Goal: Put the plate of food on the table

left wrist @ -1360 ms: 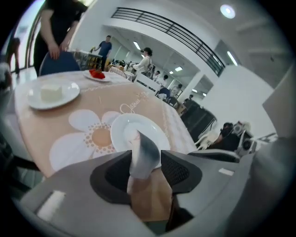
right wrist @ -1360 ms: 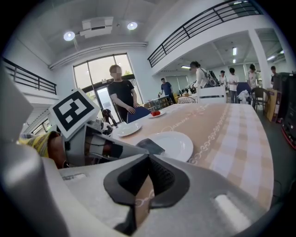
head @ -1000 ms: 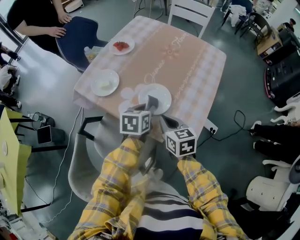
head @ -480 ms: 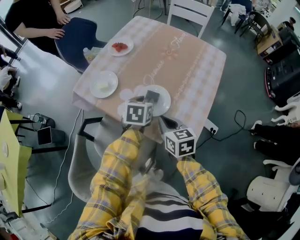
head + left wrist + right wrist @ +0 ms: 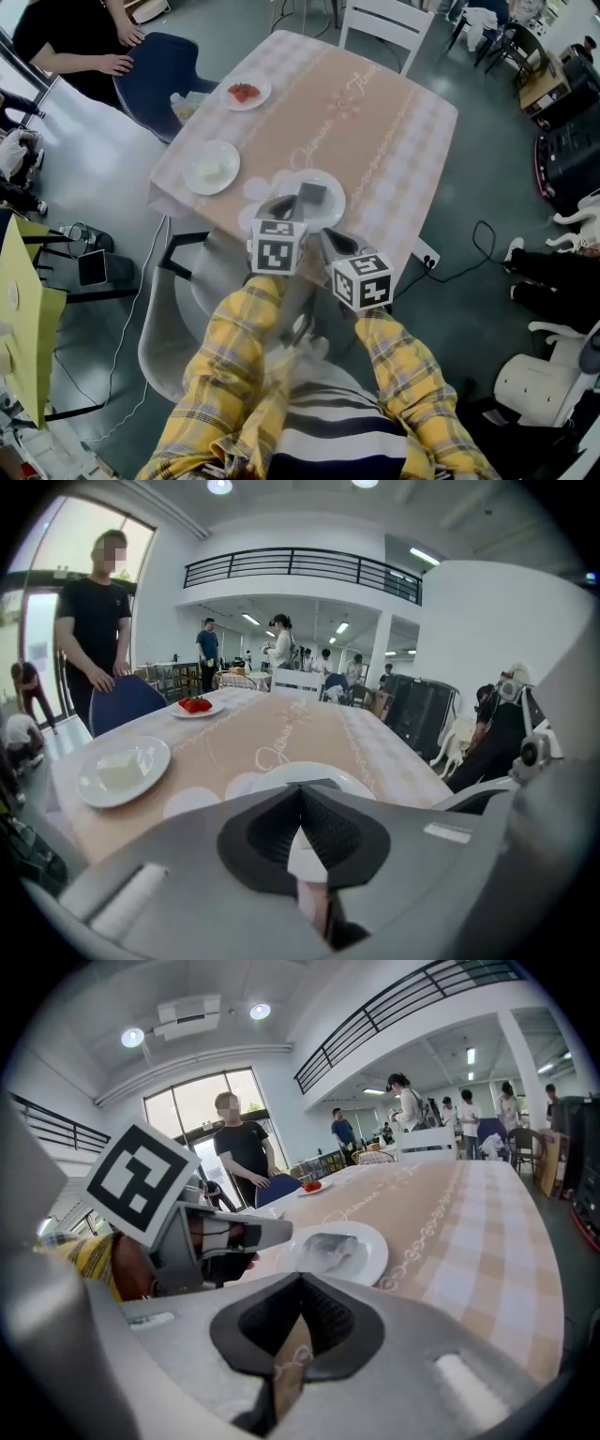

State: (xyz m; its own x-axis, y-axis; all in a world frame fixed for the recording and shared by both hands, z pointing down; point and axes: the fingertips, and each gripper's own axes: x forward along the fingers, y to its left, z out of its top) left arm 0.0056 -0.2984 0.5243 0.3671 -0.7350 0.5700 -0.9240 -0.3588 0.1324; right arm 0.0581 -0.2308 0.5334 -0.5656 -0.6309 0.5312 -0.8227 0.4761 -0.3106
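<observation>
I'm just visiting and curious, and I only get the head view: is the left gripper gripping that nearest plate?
Observer: No. Its own view shows that the left gripper has just closed its jaws on nothing. The plate sits on the tablecloth beyond them.
Operator: And the right gripper?
Observer: In the right gripper view, the right gripper is shut and empty too.
Operator: What's on the plate?
Observer: Seen low from the right gripper view, a flat grey slab of food.
</observation>
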